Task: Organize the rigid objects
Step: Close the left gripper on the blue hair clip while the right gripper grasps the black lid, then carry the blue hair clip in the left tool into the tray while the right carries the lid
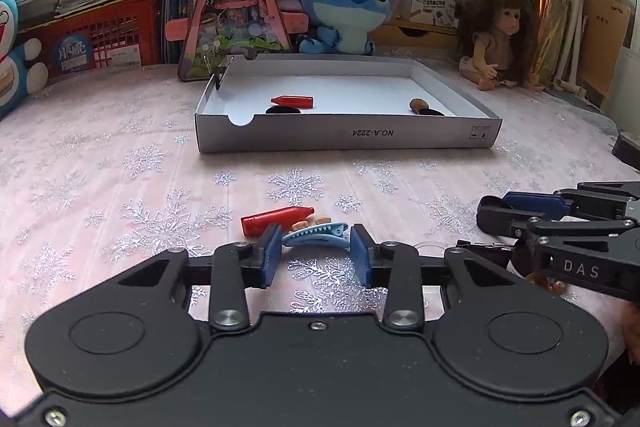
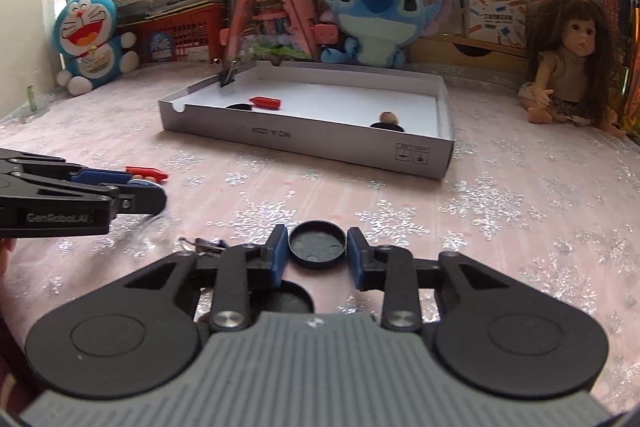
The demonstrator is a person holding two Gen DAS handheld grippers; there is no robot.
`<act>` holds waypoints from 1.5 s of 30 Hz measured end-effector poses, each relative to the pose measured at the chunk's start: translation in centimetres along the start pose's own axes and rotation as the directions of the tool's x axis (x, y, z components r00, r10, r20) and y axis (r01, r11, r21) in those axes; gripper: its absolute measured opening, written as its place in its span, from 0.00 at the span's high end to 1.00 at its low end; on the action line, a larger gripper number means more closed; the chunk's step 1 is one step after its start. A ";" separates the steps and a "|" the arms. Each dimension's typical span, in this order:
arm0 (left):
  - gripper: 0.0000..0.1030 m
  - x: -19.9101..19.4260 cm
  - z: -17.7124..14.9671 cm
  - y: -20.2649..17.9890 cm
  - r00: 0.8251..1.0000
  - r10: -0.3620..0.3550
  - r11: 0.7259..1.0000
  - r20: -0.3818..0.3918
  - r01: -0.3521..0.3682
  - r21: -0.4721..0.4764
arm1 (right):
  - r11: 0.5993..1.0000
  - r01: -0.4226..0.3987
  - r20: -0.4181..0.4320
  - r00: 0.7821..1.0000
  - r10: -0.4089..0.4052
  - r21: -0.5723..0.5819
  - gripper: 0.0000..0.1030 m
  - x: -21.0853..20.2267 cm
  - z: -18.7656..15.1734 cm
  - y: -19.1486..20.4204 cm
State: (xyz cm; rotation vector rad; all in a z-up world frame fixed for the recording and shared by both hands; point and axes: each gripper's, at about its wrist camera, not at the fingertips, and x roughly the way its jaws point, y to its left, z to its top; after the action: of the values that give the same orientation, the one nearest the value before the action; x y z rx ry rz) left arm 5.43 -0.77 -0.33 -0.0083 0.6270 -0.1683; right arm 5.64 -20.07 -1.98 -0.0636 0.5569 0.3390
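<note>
**Both grippers lined up on pickups, nothing lifted yet**

Left gripper [image 1: 316, 254] is open, pads either side of the blue hair clip [image 1: 316, 235] on the bench [image 1: 120, 167]; a red crayon-shaped piece [image 1: 276, 219] lies just behind it. Right gripper [image 2: 318, 255] is open and brackets the black round cap [image 2: 317, 244], pads near its rim; contact unclear. Cardboard tray [image 1: 348, 137] ahead already holds a red piece and a small brown thing. Next, I'd judge: close on each, lift, carry to tray. The clip is thin and may slip.
</note>
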 end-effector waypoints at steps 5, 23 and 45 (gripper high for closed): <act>0.66 -0.2 0.2 0.0 1.000 -0.005 1.000 0.002 0.005 0.000 | 1.000 -0.009 0.003 1.000 0.009 0.006 0.65 -0.2 0.1 0.1; 0.66 -0.5 3.6 1.8 0.999 0.013 0.999 0.046 -0.011 -0.046 | 0.995 0.054 0.010 0.998 -0.055 0.085 0.65 0.0 2.9 -2.5; 0.66 3.5 11.1 4.6 0.998 0.002 0.993 0.061 0.005 -0.121 | 0.984 0.058 0.008 0.998 -0.061 0.168 0.64 3.5 8.5 -6.1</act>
State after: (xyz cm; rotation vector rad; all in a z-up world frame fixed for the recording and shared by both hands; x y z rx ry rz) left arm 15.45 2.75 6.36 -0.1307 0.5755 -0.1310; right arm 14.74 -23.46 3.21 0.0843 0.5680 0.2331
